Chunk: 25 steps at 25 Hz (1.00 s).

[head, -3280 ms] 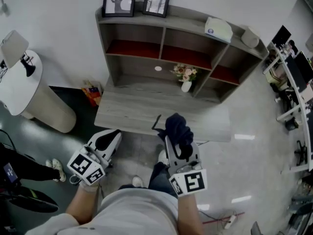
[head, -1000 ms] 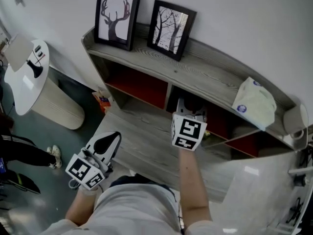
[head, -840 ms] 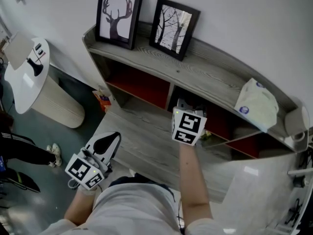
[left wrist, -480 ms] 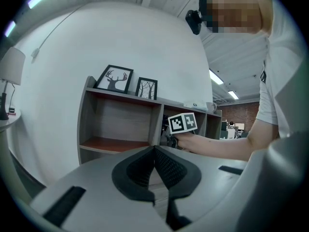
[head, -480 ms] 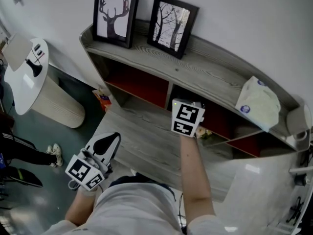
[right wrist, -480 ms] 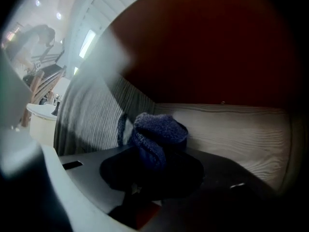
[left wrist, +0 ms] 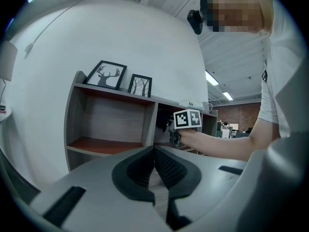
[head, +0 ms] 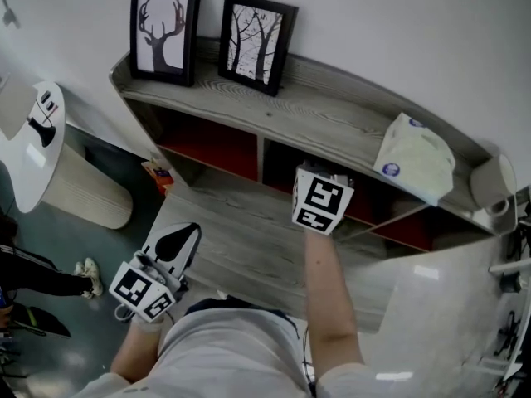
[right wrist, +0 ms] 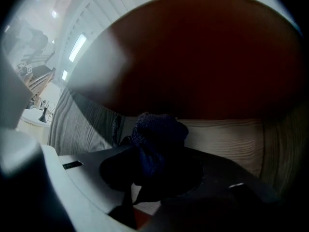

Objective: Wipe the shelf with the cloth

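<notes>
Our right tool [right wrist: 153, 170] is reaching into the middle compartment of the shelf [head: 332, 127]. Its jaws are clamped on the dark blue cloth [right wrist: 157, 137], which bunches up and pokes out past the jaw tips. In the right gripper view, the compartment's wooden bottom board [right wrist: 231, 139] lies directly under and ahead of that bunch, and the red back panel [right wrist: 203, 57] is close behind it. We cannot tell whether the cloth is pressed onto the wood or hangs just above it.

What matters for the coming move is that the board's long axis runs side to side, across the line the tool points along. A grey divider wall [right wrist: 82, 122] stands near on the left of the cloth, and the open length of board stretches off to the right. We judge the wipe should go down onto the board and then sideways along it, away from that wall, rather than deeper toward the back panel.

Our left tool [left wrist: 154, 158] has its jaws together with nothing between them. It hangs low beside our body, well apart from the shelf, so the right arm is the nearer one.
</notes>
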Each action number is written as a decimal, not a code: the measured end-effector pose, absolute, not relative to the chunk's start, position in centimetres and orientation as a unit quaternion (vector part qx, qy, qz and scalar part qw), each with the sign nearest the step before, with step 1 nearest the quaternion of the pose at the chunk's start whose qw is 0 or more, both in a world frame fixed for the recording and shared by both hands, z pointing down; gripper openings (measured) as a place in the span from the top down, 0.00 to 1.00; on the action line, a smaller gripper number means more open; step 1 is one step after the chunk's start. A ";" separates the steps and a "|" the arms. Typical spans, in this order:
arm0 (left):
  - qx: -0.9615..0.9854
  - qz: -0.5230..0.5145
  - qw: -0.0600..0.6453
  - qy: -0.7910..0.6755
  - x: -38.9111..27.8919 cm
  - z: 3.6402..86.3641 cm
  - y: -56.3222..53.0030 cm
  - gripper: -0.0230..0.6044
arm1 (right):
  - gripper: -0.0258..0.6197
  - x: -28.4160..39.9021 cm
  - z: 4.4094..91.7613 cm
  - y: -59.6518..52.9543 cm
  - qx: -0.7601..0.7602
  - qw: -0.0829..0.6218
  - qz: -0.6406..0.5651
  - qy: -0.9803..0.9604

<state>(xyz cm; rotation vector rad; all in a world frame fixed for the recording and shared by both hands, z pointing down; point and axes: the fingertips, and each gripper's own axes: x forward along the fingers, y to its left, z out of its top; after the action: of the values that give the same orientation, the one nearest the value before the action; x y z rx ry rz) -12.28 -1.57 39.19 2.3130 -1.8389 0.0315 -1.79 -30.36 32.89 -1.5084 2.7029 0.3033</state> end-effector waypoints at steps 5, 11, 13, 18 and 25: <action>0.796 0.013 0.094 -0.597 -10.7 39.4 -3.0 0.94 | 0.78 2.1 31.9 -31.3 -0.512 0.023 0.104 0.852; 0.809 0.014 0.094 -0.580 -9.8 39.5 -4.3 0.94 | 0.78 6.9 31.4 -32.5 -0.554 0.018 0.114 0.824; 0.811 0.014 0.094 -0.577 -9.8 39.5 -4.6 0.94 | 0.78 8.9 31.5 -33.0 -0.575 0.025 0.106 0.811; 0.817 0.012 0.094 -0.569 -9.9 39.5 -5.2 0.94 | 0.78 13.0 32.0 -34.0 -0.624 0.038 0.079 0.776; 0.822 0.009 0.094 -0.561 -9.7 39.5 -5.5 0.94 | 0.78 14.0 33.0 -34.3 -0.653 0.027 0.064 0.754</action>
<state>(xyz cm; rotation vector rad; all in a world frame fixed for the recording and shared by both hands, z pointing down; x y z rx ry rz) -9.67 -5.54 39.53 2.4386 -1.6641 0.0274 14.02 -34.34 33.02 -2.0171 2.3287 0.1962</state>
